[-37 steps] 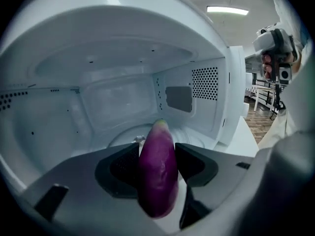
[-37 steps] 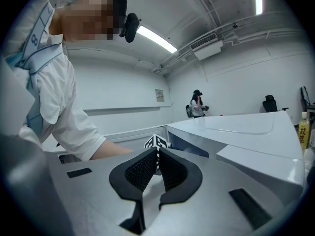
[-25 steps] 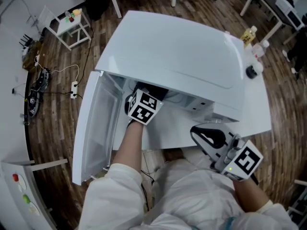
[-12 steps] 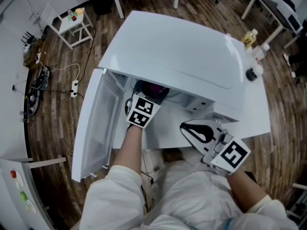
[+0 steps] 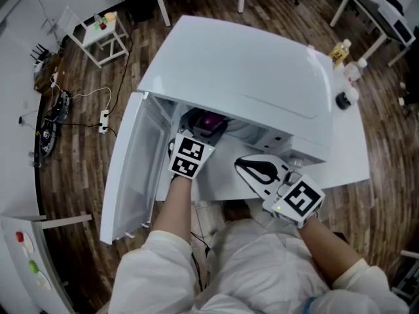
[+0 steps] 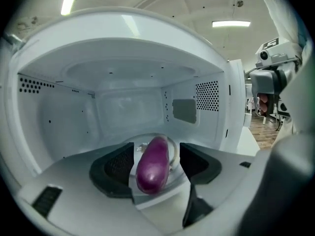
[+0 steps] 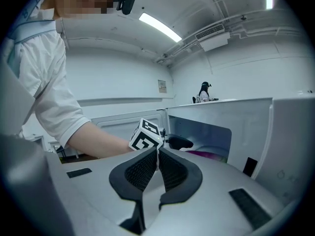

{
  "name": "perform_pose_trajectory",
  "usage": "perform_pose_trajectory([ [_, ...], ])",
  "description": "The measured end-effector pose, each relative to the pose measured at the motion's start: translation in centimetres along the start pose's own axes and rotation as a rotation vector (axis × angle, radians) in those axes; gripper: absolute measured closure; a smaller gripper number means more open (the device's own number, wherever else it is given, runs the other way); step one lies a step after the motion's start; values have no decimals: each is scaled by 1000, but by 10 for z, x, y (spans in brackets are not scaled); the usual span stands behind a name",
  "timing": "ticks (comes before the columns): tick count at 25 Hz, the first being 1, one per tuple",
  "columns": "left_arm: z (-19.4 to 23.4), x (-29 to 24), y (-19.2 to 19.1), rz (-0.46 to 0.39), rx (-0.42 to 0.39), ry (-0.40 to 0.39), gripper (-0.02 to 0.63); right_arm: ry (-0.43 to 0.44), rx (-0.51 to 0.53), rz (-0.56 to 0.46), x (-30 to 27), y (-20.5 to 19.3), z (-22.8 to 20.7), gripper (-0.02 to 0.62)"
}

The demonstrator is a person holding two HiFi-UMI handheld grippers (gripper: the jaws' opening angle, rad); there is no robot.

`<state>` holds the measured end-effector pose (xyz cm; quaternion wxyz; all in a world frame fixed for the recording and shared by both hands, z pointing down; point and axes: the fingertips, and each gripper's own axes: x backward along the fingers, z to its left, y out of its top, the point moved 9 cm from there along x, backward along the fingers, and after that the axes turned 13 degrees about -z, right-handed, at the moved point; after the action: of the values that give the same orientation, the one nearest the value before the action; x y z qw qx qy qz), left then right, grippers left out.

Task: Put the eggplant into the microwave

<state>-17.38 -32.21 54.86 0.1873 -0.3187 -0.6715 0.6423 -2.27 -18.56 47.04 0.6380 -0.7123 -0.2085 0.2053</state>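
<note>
The microwave was seen at the centre of the head view, on a white table, with its door swung open toward the lower left. The eggplant was laid inside the cavity on the glass plate, at the lower centre of the left gripper view, lengthwise toward the back wall. The left gripper was held at the mouth of the cavity. Its jaws had just been opening and were spread wide, one on each side of the eggplant, with neither pad pressed on it. The right gripper was held outside, in front of the microwave at the lower right of the head view. Its jaws were pressed together with nothing between them. A bottle was stood at the upper right, on the table.
</note>
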Motion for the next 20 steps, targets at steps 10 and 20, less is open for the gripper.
perform_pose_trajectory([
  [10, -7, 45, 20, -54, 34, 71, 362, 21, -5, -9, 0, 11, 16, 560],
  [20, -39, 90, 50, -113, 40, 104, 593, 35, 0, -25, 14, 23, 35, 560],
])
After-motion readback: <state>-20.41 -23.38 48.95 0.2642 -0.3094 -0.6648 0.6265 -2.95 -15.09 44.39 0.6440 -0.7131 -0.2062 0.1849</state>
